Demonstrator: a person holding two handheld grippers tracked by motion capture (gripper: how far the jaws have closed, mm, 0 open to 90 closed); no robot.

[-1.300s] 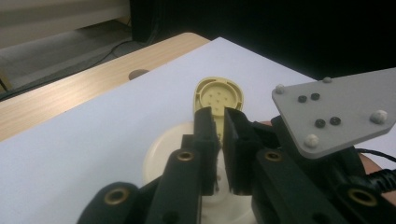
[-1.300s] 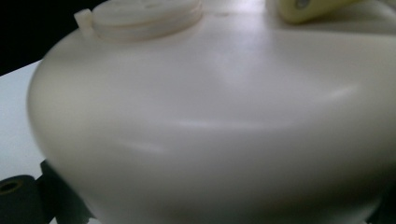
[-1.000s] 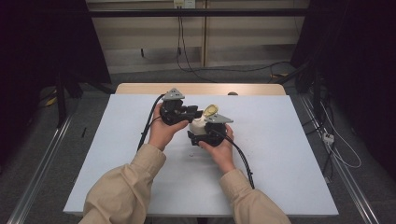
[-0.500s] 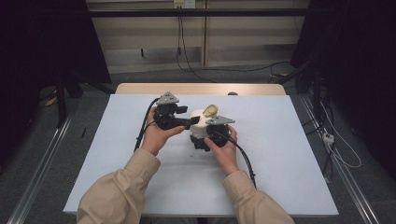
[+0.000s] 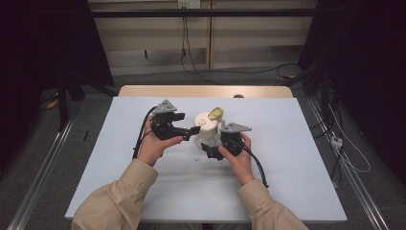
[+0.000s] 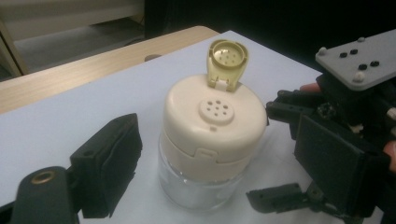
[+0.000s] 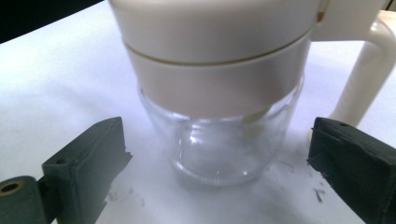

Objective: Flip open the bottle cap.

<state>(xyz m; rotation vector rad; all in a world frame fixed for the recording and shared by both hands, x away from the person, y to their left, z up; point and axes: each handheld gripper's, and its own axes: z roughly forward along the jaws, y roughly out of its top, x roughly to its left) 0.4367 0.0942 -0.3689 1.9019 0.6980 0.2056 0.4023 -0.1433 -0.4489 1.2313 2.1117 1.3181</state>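
Observation:
A small clear glass jar with a cream shaker lid stands upright mid-table. Its yellow flip cap is tipped open, baring the holes. A cream handle runs down one side. My left gripper is open at the jar's left, level with the lid, one jaw on each side without touching. My right gripper is open and low at the near right. Its pads flank the glass base with a gap on both sides.
The white tabletop has free room left, right and in front of the hands. Small pale flakes lie on the table by the jar's foot. A wooden edge borders the far side, with cables on the floor beyond it.
Both hands have drifted slightly nearer to the person, the left gripper also leftward. The jar has shifted a little with them and still stands upright between the open grippers.

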